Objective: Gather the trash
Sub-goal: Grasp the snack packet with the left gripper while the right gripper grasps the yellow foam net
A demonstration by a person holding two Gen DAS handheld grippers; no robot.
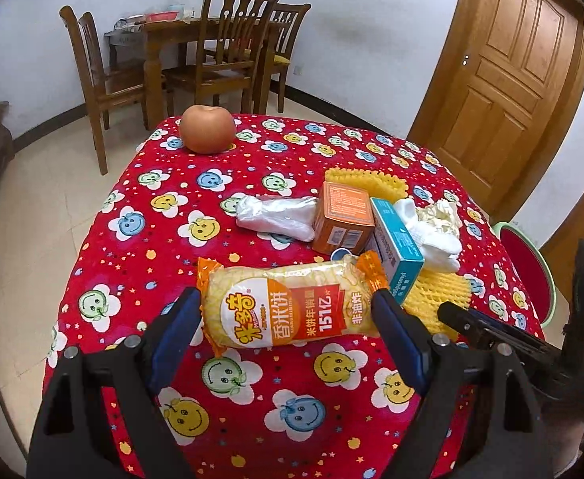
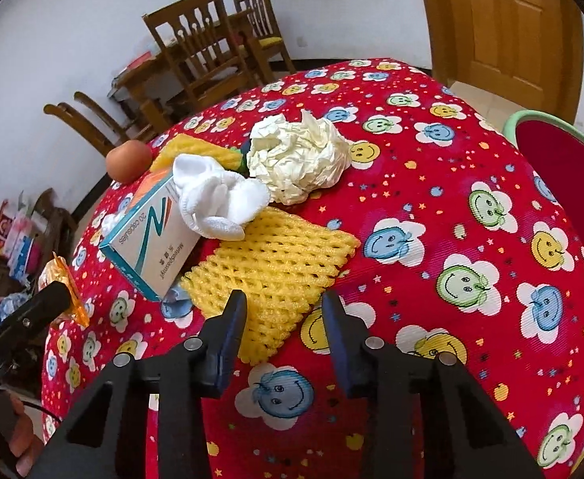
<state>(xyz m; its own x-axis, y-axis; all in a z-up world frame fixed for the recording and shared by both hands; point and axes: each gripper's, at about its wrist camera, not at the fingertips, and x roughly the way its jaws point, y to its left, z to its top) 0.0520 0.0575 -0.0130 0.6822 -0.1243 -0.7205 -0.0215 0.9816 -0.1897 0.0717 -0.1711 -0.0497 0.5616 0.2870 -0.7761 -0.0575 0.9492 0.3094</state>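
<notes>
A yellow-orange rice cracker packet (image 1: 292, 305) lies on the red tablecloth (image 1: 172, 239). My left gripper (image 1: 286, 301) is open, its blue pads on either side of the packet's ends. My right gripper (image 2: 284, 303) is open over the near corner of a yellow foam fruit net (image 2: 276, 267). Beyond the net lie a teal and white medicine box (image 2: 148, 243), a white sock (image 2: 216, 199) and a crumpled cream paper ball (image 2: 300, 157). In the left wrist view I also see an orange box (image 1: 344, 219) and a clear plastic wrapper (image 1: 276, 215).
An apple (image 1: 207, 128) sits at the table's far left edge. A green-rimmed red bin (image 2: 559, 167) stands off the table's right side. Wooden chairs (image 1: 228, 44) and a dining table stand by the far wall, and a wooden door (image 1: 507, 64) is at right.
</notes>
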